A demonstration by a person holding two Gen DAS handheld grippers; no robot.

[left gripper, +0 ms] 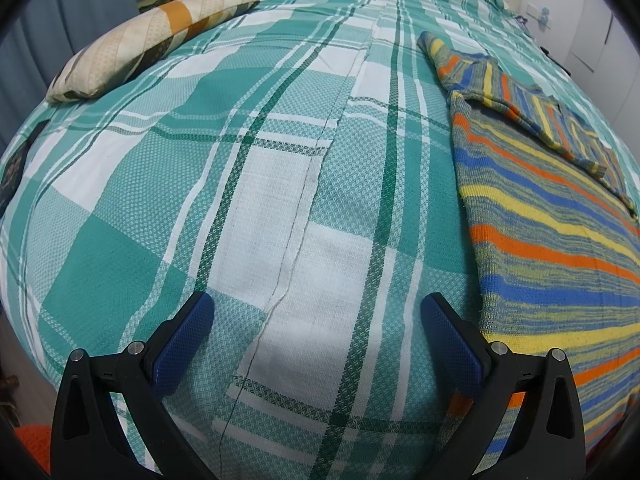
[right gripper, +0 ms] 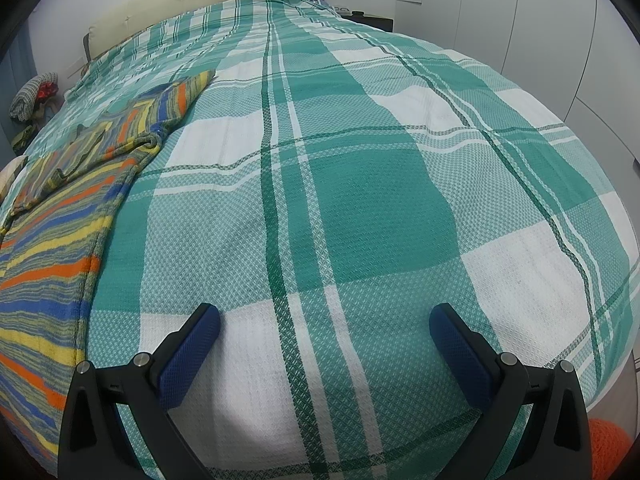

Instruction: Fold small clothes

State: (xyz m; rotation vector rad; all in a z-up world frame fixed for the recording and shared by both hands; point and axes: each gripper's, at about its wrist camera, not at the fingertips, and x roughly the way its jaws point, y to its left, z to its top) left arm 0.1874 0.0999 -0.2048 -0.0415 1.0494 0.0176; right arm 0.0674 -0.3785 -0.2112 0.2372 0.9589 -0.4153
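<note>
Both the left gripper [left gripper: 318, 314] and right gripper [right gripper: 324, 326] are hovering spread wide, holding nothing. The striped sweater [left gripper: 552, 248] is lying at the right of the left view on the plaid bedspread [left gripper: 280, 184], sleeves apparently folded in. Judged: the next fold is pending, requiring a grasp on the hem.

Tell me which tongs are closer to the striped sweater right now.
Left. The left tongs hang open with the striped sweater right beside their right finger; the right tongs hang open over bare bedspread, sweater off to their left.
</note>
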